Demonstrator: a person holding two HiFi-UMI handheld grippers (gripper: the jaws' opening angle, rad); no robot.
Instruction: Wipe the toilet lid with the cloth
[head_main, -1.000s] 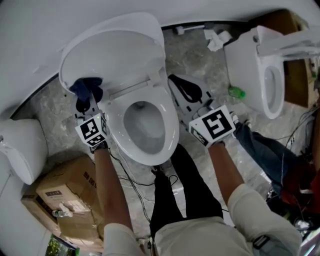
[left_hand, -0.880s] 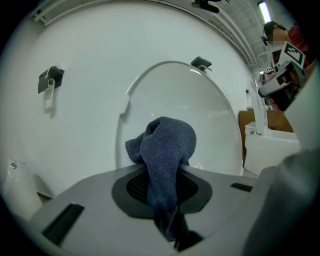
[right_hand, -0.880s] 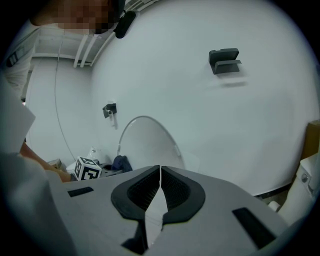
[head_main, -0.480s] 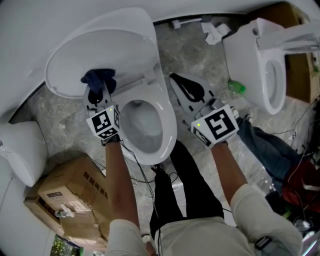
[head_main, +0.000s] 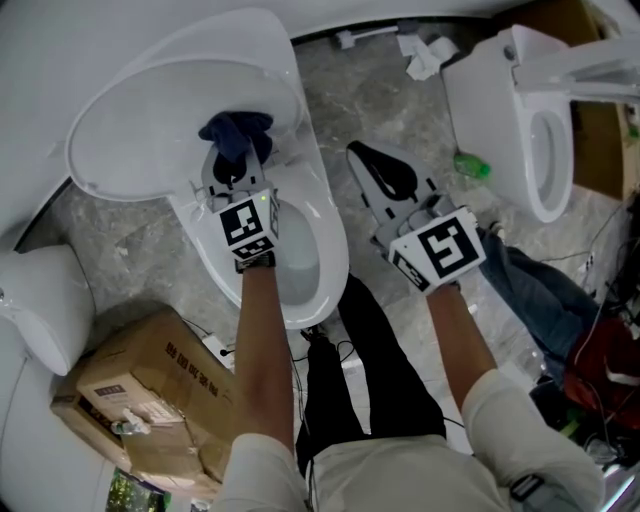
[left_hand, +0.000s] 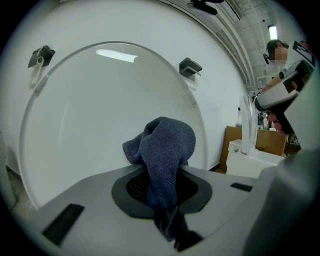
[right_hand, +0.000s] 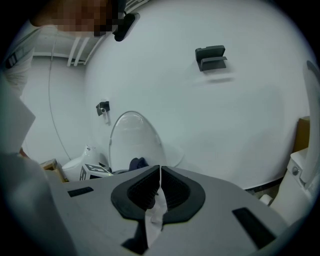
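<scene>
You were mid-wipe: the dark blue cloth sat bunched against the inner face of the raised toilet lid, low on it near the hinge. Most of the lid beyond the cloth probably remained to be covered, though no wiped track could be made out. Your left gripper pinched the cloth tightly. Your right gripper hung well to the right of the lid, jaws pressed together, touching nothing.
</scene>
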